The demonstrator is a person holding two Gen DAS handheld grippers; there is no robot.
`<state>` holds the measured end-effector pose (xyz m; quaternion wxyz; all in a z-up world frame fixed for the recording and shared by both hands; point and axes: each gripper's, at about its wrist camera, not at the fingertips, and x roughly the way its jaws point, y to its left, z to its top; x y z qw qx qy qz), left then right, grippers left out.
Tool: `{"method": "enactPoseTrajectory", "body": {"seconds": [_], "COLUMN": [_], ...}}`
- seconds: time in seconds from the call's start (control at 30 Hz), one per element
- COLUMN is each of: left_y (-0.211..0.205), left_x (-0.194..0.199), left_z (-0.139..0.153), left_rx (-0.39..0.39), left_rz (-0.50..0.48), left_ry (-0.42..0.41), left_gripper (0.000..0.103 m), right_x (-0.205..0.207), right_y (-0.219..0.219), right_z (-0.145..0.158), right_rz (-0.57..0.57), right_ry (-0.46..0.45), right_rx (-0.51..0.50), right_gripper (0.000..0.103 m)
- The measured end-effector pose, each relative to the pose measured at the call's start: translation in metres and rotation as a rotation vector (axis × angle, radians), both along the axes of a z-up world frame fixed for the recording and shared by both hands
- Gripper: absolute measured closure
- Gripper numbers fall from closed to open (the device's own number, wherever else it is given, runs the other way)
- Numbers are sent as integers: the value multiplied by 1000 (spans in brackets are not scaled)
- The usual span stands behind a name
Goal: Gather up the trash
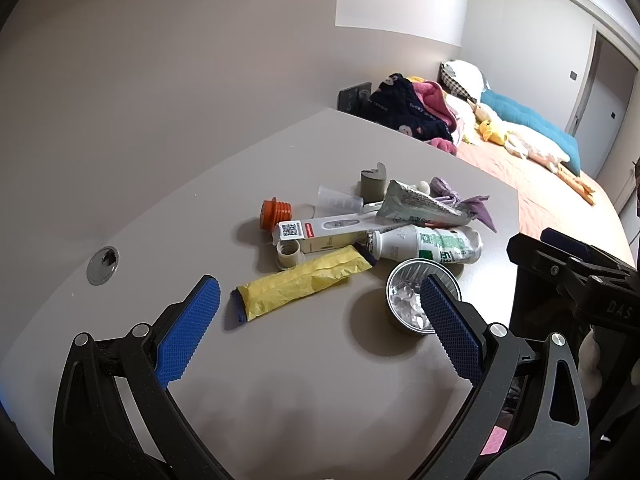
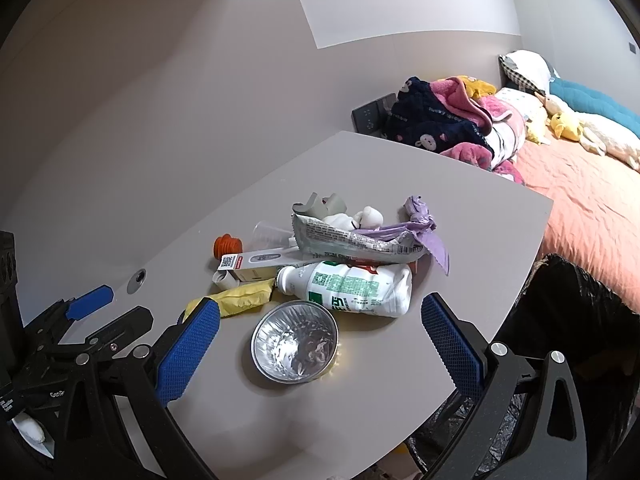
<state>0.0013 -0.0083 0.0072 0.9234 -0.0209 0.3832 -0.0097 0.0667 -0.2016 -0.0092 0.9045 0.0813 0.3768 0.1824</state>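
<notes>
Hovering above the near edge of the grey tabletop (image 2: 460, 216), both tongs are held spread wide with nothing between the blue ribbed pads: the right gripper (image 2: 320, 316) frames the shiny foil cup (image 2: 295, 342), while the left gripper (image 1: 320, 292) is poised over the crumpled yellow plastic wrapper (image 1: 304, 282).

Nearest lies the foil cup, thin-walled and light; it is judged likely to be crushed or flicked away if pressed too hard or caught on one rim only. A black-lined bin bag (image 2: 580, 300) is seen just off the right edge of the table, so a nudged cup could be sent over that edge and miss the opening.

Just beyond, the yellow wrapper lies flat, and a slip is probable unless an end is pinched. Its far end is tucked under the squashed white plastic bottle with green print (image 2: 352, 288), so a pull could drag the bottle along.

Farther still, the trash is heaped: a long white box with a QR label (image 1: 320, 230), a beige bottle cap (image 1: 289, 254), an orange ribbed stopper (image 1: 274, 213), a silver printed foil packet (image 2: 352, 240) and a knotted purple plastic bag (image 2: 420, 220) are stacked or touching. Lifting one piece is likely to topple the rest, and the round stopper could be set rolling.
</notes>
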Motion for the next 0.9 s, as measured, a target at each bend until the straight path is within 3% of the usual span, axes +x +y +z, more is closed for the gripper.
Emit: {"method": "enactPoseTrajectory", "body": {"seconds": [0.9], "left_y": [-6], "left_x": [0], "left_z": [-3], "left_rx": [10], "left_rz": [-9], "left_ry": [7], "left_gripper": [6], "right_x": [4], "right_y": [5], "right_z": [-5], "right_rz": [11], "right_ry": [16], "right_rx": [-4], "right_gripper": [3]}}
